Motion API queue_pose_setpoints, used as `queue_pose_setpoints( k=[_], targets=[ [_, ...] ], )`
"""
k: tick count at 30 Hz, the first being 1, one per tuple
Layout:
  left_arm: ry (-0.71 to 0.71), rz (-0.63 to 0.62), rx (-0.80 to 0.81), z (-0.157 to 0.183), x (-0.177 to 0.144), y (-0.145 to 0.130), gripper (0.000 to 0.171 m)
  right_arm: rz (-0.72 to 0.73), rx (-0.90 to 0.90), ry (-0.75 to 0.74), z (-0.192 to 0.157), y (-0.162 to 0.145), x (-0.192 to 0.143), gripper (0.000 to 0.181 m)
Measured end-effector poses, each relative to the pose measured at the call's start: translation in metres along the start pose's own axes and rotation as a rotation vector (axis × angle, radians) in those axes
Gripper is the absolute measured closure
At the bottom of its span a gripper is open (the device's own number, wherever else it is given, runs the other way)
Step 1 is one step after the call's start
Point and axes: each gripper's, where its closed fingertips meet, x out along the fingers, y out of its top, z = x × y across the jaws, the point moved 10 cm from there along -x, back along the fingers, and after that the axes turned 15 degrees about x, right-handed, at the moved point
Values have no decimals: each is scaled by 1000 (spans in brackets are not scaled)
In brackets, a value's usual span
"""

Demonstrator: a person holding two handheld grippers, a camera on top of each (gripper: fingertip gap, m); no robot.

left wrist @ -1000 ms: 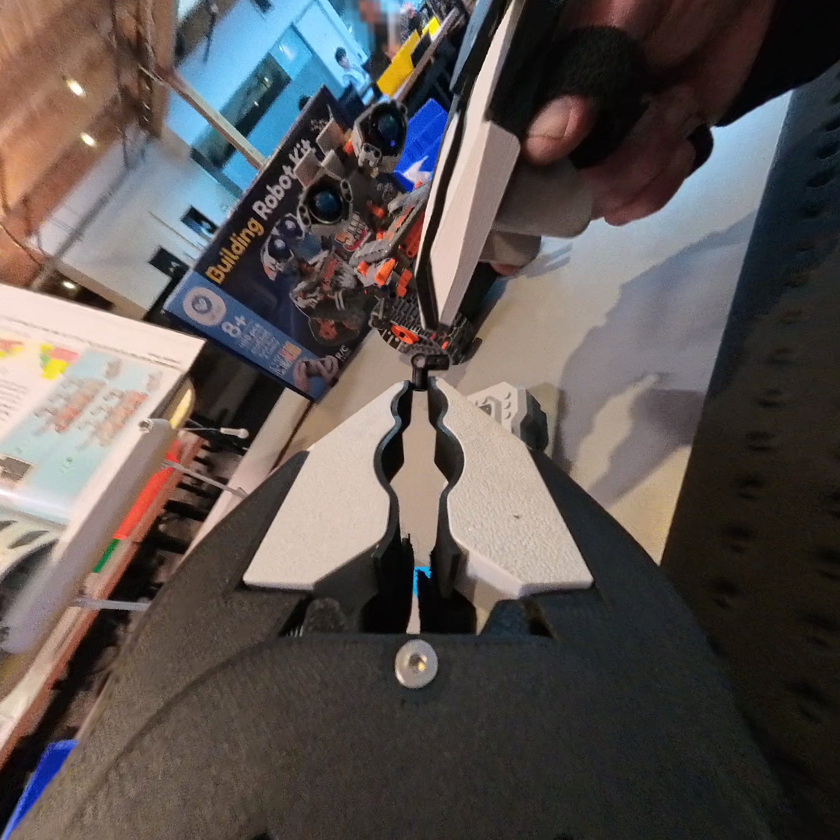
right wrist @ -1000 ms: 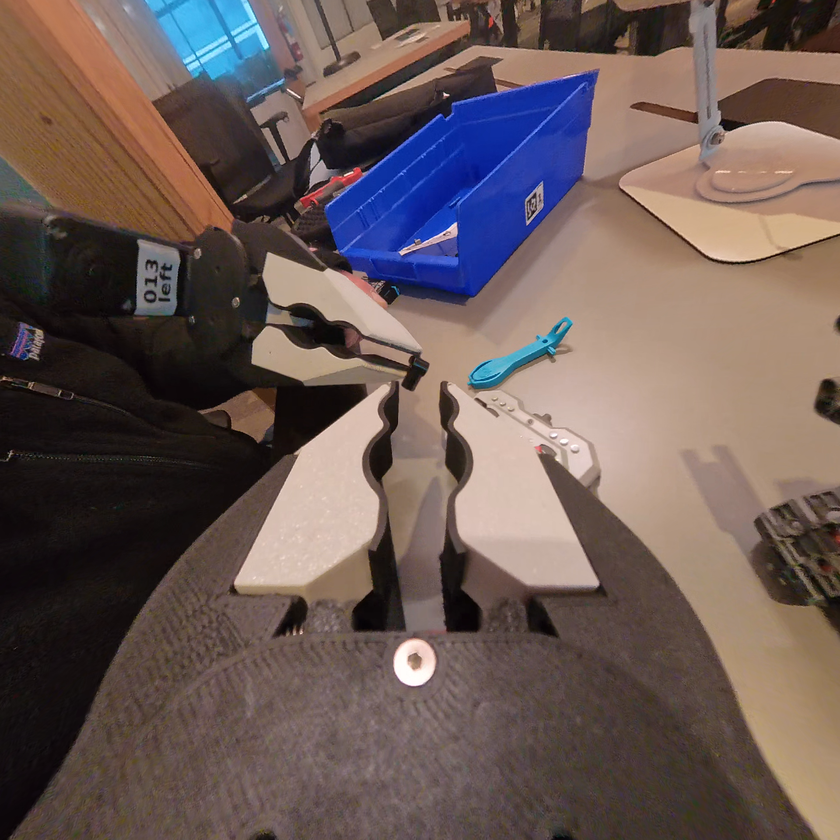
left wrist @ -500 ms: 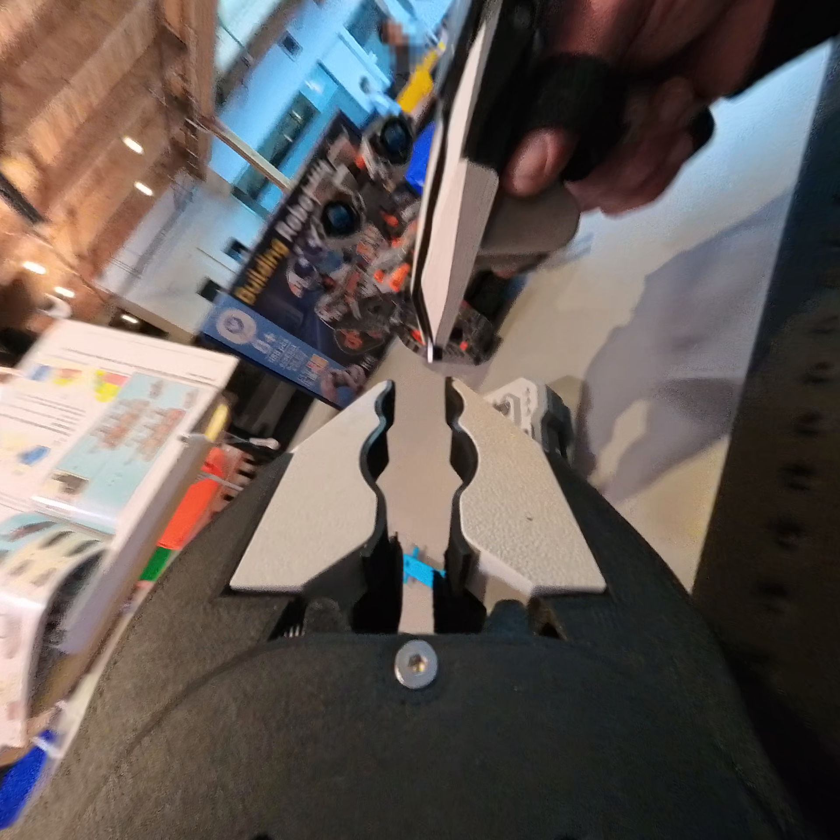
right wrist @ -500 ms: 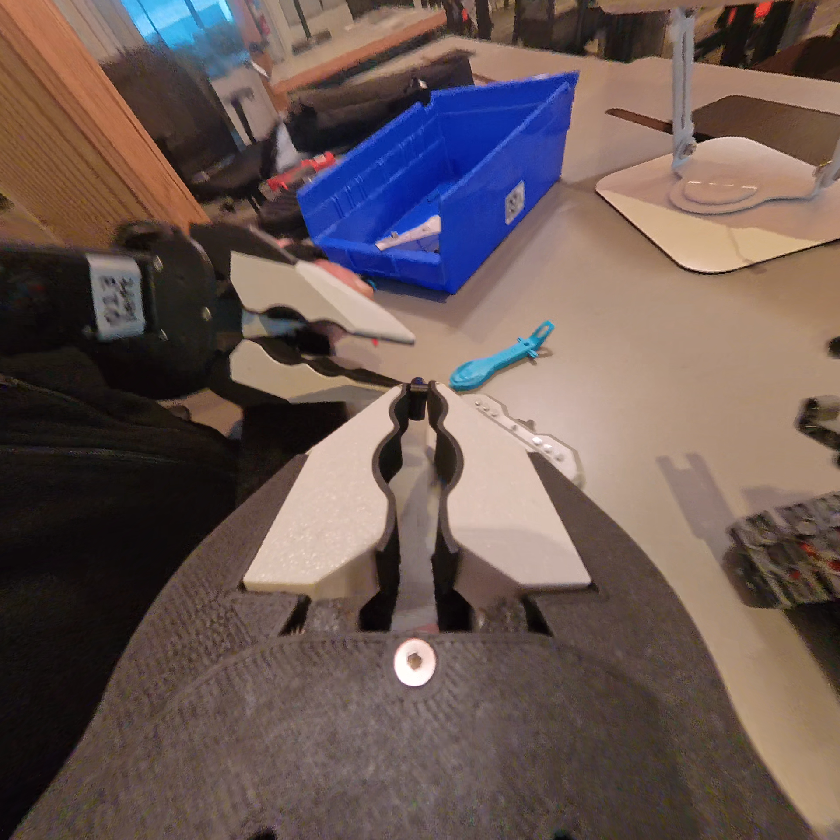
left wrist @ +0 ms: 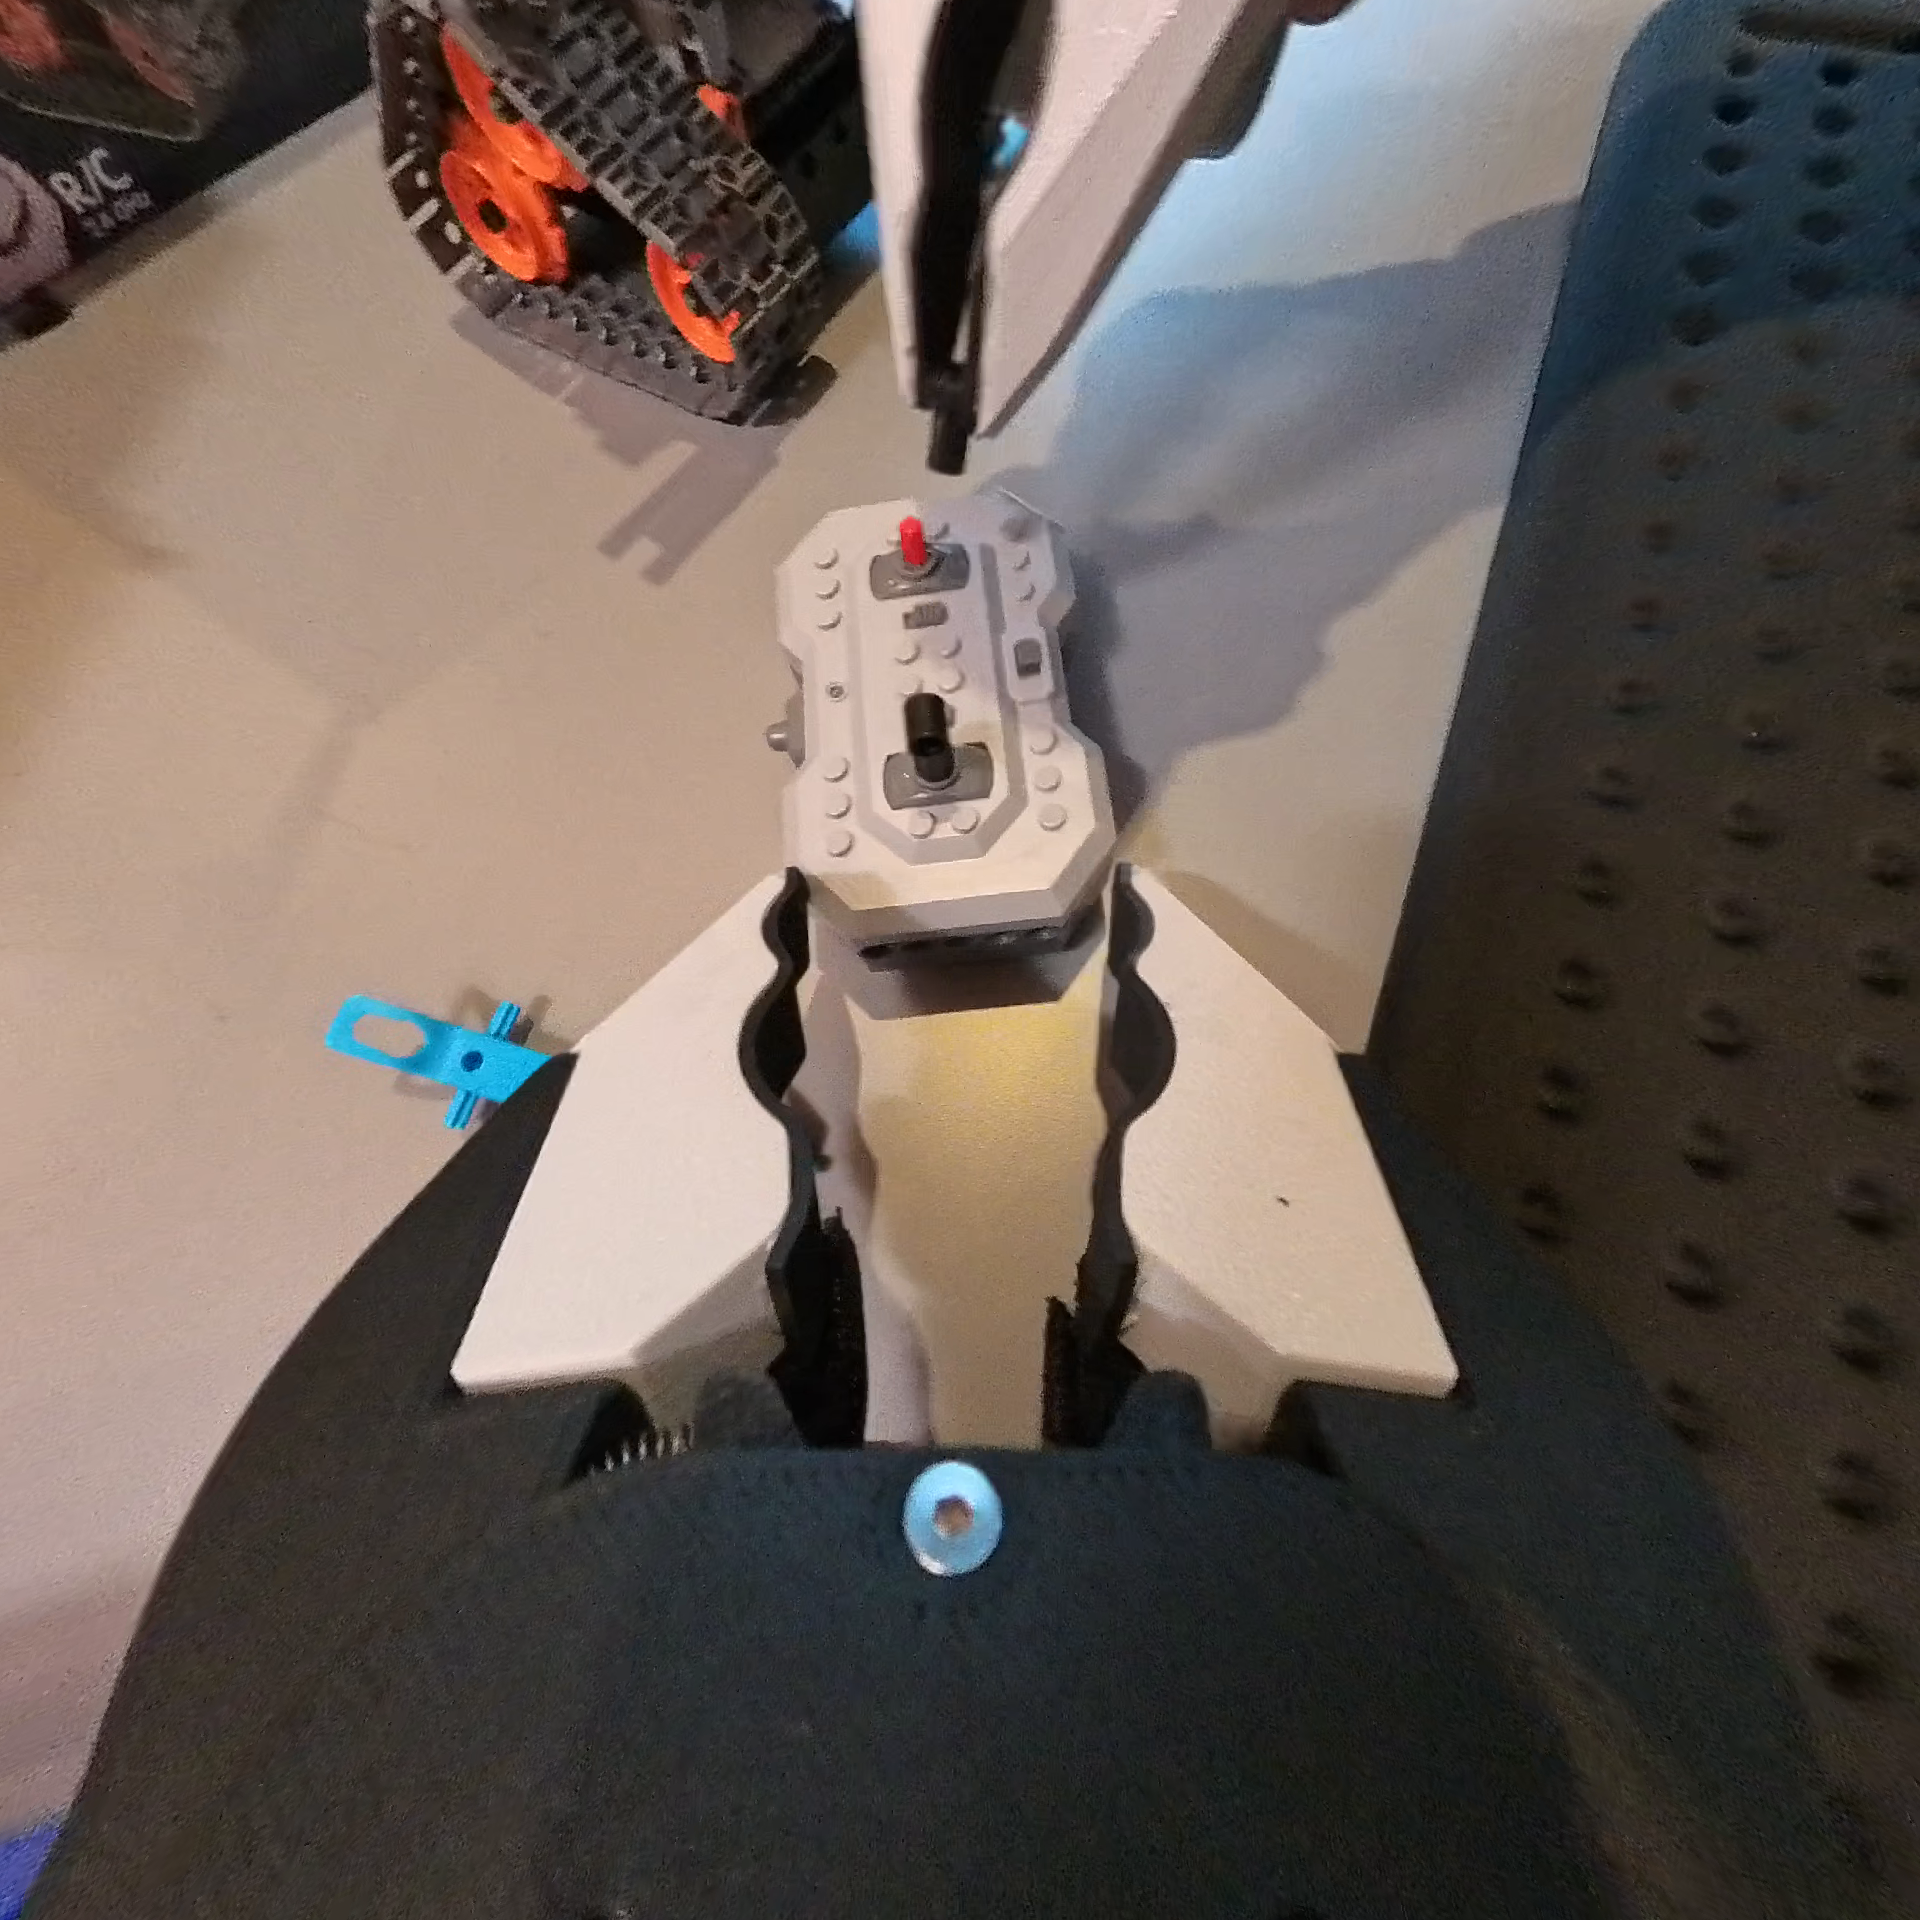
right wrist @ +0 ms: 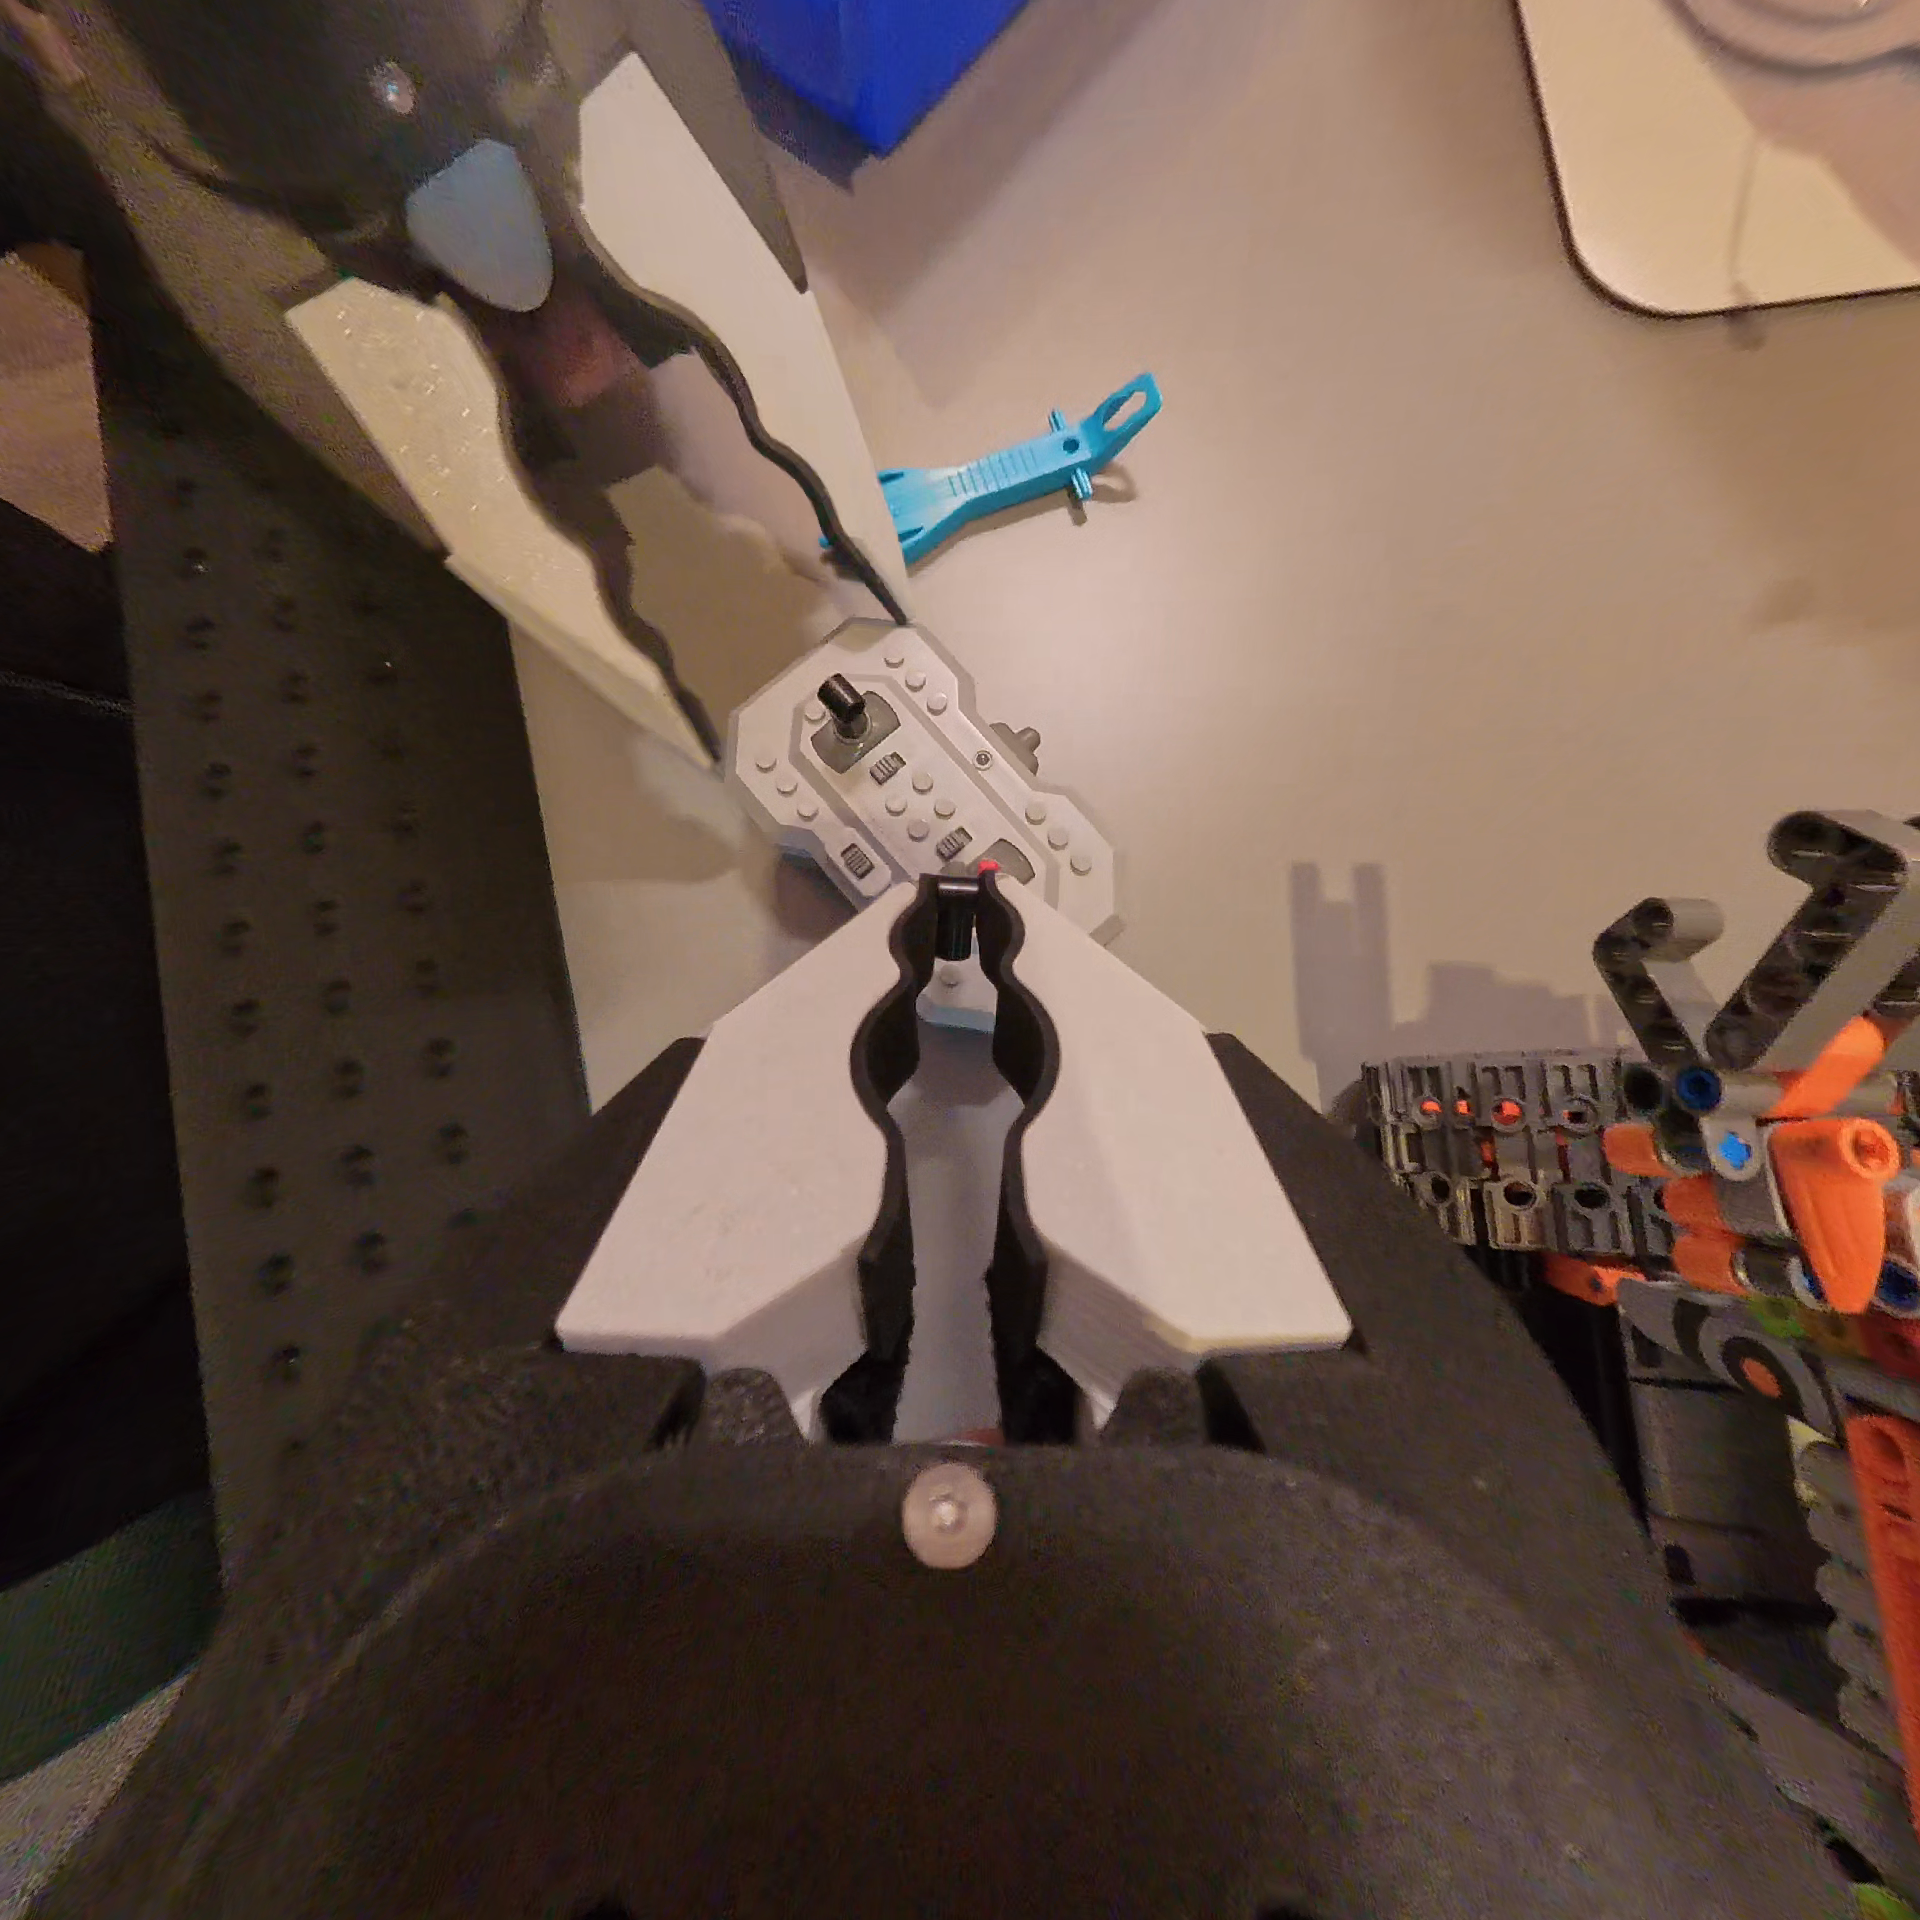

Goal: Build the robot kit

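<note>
A grey brick-built remote controller lies on the beige table. It has a black stick cap at its near end and a bare red stub at its far end. My left gripper is open wide, and its fingertips straddle the controller's near end. I cannot tell whether they touch it. My right gripper is shut on a small black peg and holds it just over the red stub. It comes in from above in the left wrist view. The controller and the left gripper also show in the right wrist view.
A tracked vehicle of black and orange bricks stands beyond the controller; it is at the right in the right wrist view. A blue plastic tool lies on the table. A black perforated pad runs along one side. A blue bin and a white stand base are farther off. My hands' fingertips stand some 8 centimetres from each other.
My left gripper held the black peg; my right gripper shut on it and my left let go and opened wide. Both grippers swung down over the controller.
</note>
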Motion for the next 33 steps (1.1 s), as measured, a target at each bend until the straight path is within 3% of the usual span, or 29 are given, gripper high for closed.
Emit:
queue_pose_setpoints(
  k=[4, 7, 12, 21, 27, 33],
  targets=[
    [-11, 14, 49, 10, 5, 8, 126, -39, -6, -22, 3, 1, 3, 176],
    [60, -16, 90, 11, 6, 10, 121, -68, -19, -41, 5, 1, 3, 176],
    [128, 85, 76, 15, 0, 30, 137, -120, -93, -29, 7, 0, -3, 176],
    [138, 30, 67, 14, 20, 33, 161, -208, -138, -31, 11, 6, 4, 176],
    [105, 44, 84, 12, 20, 32, 165, -254, -220, -27, 10, 10, 6, 176],
    [-44, 41, 188, 6, 8, 26, 165, -350, -398, 46, -4, 15, 10, 176]
  ],
)
